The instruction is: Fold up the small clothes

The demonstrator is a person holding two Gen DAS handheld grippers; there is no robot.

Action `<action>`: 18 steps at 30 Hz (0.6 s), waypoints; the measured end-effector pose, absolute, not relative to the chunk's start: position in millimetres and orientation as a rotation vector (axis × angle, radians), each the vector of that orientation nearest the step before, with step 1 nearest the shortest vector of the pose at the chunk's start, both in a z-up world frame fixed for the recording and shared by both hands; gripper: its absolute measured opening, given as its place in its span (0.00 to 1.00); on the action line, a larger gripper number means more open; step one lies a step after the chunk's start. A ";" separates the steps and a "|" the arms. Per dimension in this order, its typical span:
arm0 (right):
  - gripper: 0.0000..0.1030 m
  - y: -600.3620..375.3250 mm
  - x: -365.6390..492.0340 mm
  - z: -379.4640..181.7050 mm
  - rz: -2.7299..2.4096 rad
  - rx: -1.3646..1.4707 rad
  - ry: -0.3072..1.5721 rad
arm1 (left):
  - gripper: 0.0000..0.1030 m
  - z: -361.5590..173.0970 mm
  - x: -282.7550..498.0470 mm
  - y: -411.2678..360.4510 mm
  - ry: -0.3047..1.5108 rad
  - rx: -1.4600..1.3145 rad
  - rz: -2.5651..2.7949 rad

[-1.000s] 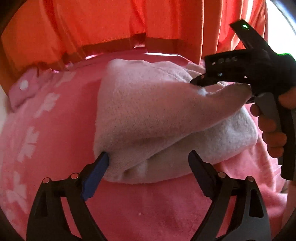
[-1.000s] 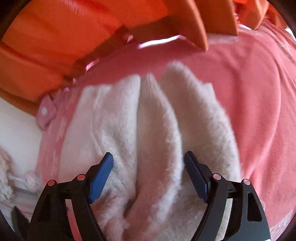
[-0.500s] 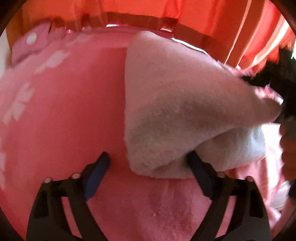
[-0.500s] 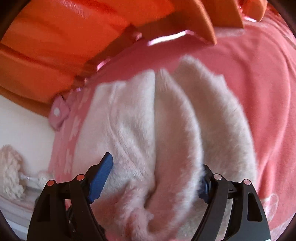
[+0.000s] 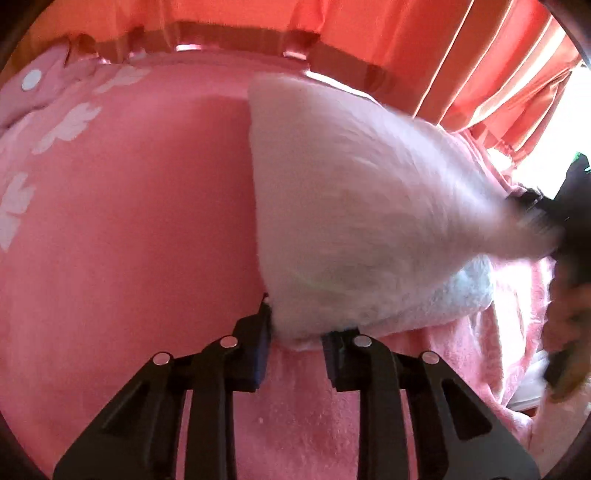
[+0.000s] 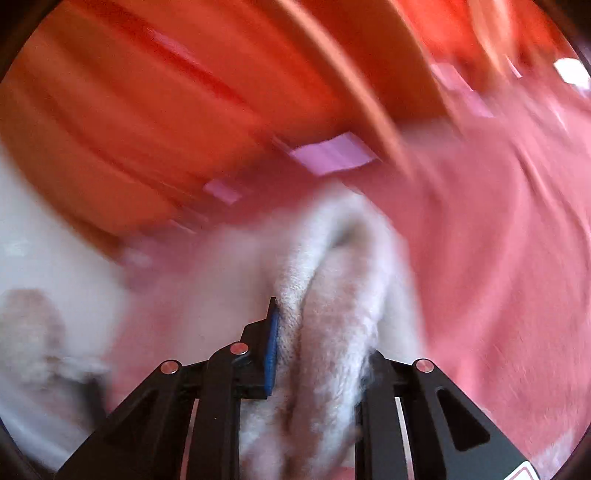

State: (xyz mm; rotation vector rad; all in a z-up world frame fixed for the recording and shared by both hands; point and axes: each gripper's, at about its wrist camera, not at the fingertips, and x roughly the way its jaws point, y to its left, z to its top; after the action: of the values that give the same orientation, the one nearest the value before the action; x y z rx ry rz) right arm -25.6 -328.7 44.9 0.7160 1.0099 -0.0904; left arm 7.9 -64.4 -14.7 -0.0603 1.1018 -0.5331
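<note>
A fluffy white garment (image 5: 351,206) lies folded on the pink blanket (image 5: 129,221). My left gripper (image 5: 295,341) is shut on its near corner. My right gripper (image 6: 321,354) is shut on a bunched fold of the same garment (image 6: 332,314). In the left wrist view the right gripper (image 5: 546,221) holds the garment's far right end, stretched and lifted off the blanket. The right wrist view is blurred by motion.
Orange curtains (image 5: 369,33) hang behind the blanket. A pink pillow with white dots (image 5: 33,85) lies at the far left. A white fluffy item (image 6: 29,332) sits at the left of the right wrist view. The bed's right edge (image 5: 517,387) drops off.
Both grippers were open around the garment and have closed on it. The right gripper has pulled its end up and to the right, so the garment is stretched.
</note>
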 end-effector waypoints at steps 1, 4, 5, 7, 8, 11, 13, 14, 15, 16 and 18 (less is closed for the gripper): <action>0.18 -332.5 -34.2 41.9 -0.061 0.763 0.945 | 0.23 -16.1 8.8 -64.2 1.107 -0.070 -0.531; 0.29 -345.3 -52.9 62.3 -0.091 0.812 0.902 | 0.23 -8.3 6.4 -61.3 1.102 -0.060 -0.533; 0.34 -347.2 -58.6 78.0 -0.167 0.758 0.878 | 0.23 -1.5 4.2 -58.3 1.102 -0.064 -0.543; 0.35 -347.1 -62.0 105.9 -0.228 0.663 0.836 | 0.23 12.9 -1.2 -52.9 1.084 -0.066 -0.562; 0.38 -346.6 -58.6 118.7 -0.189 0.659 0.823 | 0.23 24.9 -6.4 -49.1 1.061 -0.061 -0.576; 0.58 -338.2 -38.4 126.8 -0.081 0.655 0.845 | 0.29 53.2 -17.3 -42.6 1.003 -0.092 -0.618; 0.63 -328.7 -5.8 112.7 -0.050 0.606 0.924 | 0.42 70.8 -14.6 -45.3 0.953 -0.111 -0.626; 0.64 -323.8 5.7 103.2 -0.062 0.601 0.960 | 0.44 75.4 -12.6 -49.0 0.931 -0.117 -0.623; 0.64 -319.6 21.4 87.9 -0.075 0.607 1.019 | 0.45 77.8 -8.6 -55.6 0.921 -0.116 -0.614; 0.63 -314.8 31.2 75.8 -0.077 0.615 1.068 | 0.45 75.4 -2.9 -64.0 0.926 -0.114 -0.616; 0.40 -310.4 42.4 71.6 -0.073 0.613 1.075 | 0.44 62.3 9.6 -76.3 0.969 -0.108 -0.601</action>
State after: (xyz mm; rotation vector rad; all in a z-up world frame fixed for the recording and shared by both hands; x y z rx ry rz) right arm 42.4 -310.4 71.6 0.6127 1.0751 -0.0727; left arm 9.6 -76.3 62.3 -0.1082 0.9690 -0.6010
